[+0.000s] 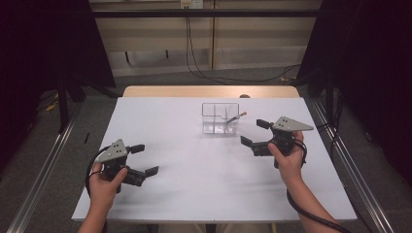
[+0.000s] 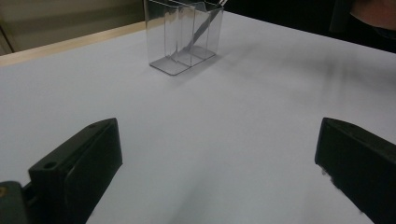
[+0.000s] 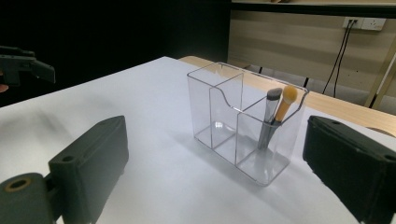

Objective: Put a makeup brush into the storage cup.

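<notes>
Right gripper point(image 1: 254, 132) open just beside a clear organizer point(image 1: 220, 118) that holds two brushes point(image 3: 277, 112); left gripper point(image 1: 144, 159) open and well apart from it.

The right gripper's jaws stand wide apart with nothing between them; in the right gripper view point(image 3: 210, 182) the organizer sits straight ahead of them, close but not touched, on the white table point(image 1: 194, 170). The brushes lean together in the compartment on the right-hand end as that gripper sees it, one with a grey head and one with an orange head, both heads above the rim; the other compartments hold nothing. The left gripper's jaws point(image 2: 215, 172) are likewise spread, over bare tabletop, and the organizer point(image 2: 184, 39) lies far ahead of them, toward the other hand.
</notes>
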{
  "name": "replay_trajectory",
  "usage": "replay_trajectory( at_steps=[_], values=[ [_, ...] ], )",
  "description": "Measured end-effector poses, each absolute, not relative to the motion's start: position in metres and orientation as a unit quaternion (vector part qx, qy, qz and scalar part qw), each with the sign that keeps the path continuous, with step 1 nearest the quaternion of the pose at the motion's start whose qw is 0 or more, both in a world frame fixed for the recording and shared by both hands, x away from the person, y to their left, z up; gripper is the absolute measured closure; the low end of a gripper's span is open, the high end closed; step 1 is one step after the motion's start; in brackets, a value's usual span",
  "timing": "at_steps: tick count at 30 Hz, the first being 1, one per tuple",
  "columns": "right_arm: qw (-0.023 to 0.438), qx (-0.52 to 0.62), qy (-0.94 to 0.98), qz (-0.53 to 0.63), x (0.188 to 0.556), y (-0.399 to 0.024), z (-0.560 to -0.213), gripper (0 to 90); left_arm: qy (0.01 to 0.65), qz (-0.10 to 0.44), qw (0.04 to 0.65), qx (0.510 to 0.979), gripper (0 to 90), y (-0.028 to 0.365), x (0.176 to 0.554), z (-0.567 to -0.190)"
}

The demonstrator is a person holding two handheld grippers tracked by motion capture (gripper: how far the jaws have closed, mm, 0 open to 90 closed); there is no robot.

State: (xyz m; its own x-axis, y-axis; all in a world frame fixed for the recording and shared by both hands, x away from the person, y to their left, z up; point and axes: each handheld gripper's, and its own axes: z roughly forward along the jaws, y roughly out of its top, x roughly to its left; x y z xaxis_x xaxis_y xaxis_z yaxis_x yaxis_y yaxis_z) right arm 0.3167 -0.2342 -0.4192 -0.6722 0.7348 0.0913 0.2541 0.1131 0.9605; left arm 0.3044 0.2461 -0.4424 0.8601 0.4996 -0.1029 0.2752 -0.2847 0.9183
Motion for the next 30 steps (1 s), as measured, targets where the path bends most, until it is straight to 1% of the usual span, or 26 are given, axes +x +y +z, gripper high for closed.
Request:
replay_trajectory(
  at_steps=[30],
  values=[
    [0.208, 0.341, 0.725, 0.560, 0.297, -0.257, -0.429, 6.1, 0.248, 0.104, 0.547, 0.793, 0.6, 0.249, 0.302, -0.443]
  ],
)
